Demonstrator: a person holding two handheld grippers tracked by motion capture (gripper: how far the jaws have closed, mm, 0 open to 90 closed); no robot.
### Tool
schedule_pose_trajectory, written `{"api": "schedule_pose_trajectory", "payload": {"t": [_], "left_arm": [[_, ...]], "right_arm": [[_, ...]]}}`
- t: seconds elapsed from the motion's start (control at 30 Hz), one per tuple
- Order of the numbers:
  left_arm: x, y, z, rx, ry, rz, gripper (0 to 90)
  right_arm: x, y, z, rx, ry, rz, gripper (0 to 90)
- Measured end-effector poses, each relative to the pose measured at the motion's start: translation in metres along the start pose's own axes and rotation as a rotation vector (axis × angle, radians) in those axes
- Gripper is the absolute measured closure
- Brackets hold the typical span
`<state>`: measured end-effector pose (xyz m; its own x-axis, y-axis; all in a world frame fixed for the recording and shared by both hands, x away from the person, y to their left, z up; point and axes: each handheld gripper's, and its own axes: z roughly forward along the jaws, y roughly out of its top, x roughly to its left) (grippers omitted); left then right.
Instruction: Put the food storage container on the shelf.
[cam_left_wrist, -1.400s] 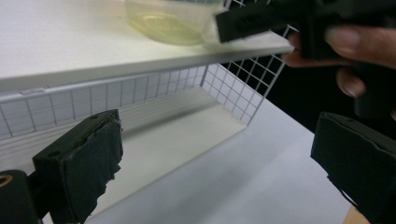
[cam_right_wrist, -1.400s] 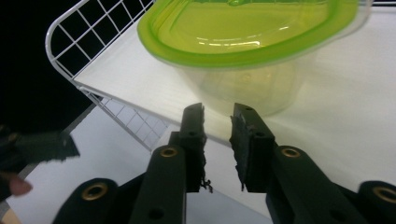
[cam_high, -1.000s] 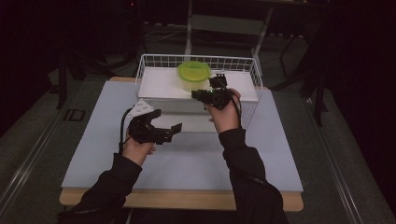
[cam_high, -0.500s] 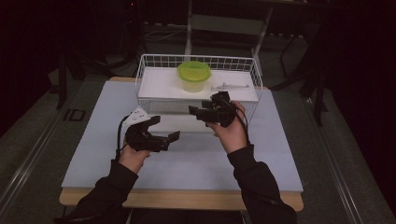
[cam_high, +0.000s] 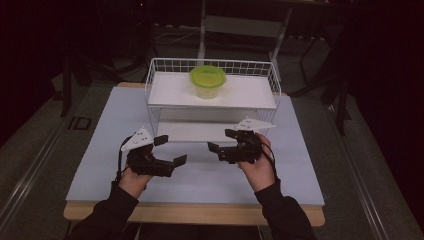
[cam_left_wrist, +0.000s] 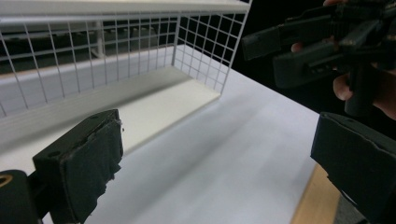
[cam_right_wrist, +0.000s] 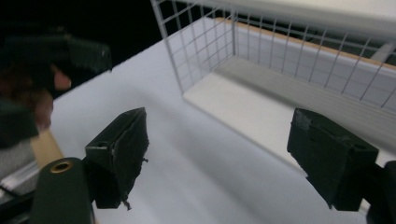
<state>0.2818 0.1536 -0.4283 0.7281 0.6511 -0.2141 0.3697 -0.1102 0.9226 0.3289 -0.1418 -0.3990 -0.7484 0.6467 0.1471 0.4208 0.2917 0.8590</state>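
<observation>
We hold the left gripper (cam_high: 170, 150) and right gripper (cam_high: 220, 140) over the tabletop (cam_high: 200, 175) just before the wire rack (cam_high: 159, 120), both empty, jaws apart, the right's having just been opening. Farther, the green bowl (cam_high: 207, 80) sits on the rack's top shelf.

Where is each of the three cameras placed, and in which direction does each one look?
High view: above the person's side, looking forward and down on the pale blue table, the white wire rack and its green lidded cup; forearms, left gripper, right gripper.
Left gripper view: on the left gripper, open, facing the rack's corner and the right gripper.
Right gripper view: on the right gripper, whose jaws have just been opening, nothing between them.
Both gripper views share the rack.
</observation>
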Motion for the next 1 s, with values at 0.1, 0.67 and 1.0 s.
{"api": "schedule_pose_trajectory", "payload": {"t": [0.1,0.67,1.0], "left_arm": [[-0.001,-0.005,-0.002,0.013,0.001,0.016,3.2],[0.003,-0.045,-0.008,0.078,-0.001,0.014,3.2],[0.01,-0.061,-0.009,0.087,0.018,0.021,3.2]], "right_arm": [[-0.001,-0.013,-0.003,0.013,-0.002,-0.015,18.6],[-0.026,-0.087,-0.029,0.073,-0.024,0.028,18.3],[-0.032,-0.108,-0.047,0.08,-0.07,0.0,18.3]]}}
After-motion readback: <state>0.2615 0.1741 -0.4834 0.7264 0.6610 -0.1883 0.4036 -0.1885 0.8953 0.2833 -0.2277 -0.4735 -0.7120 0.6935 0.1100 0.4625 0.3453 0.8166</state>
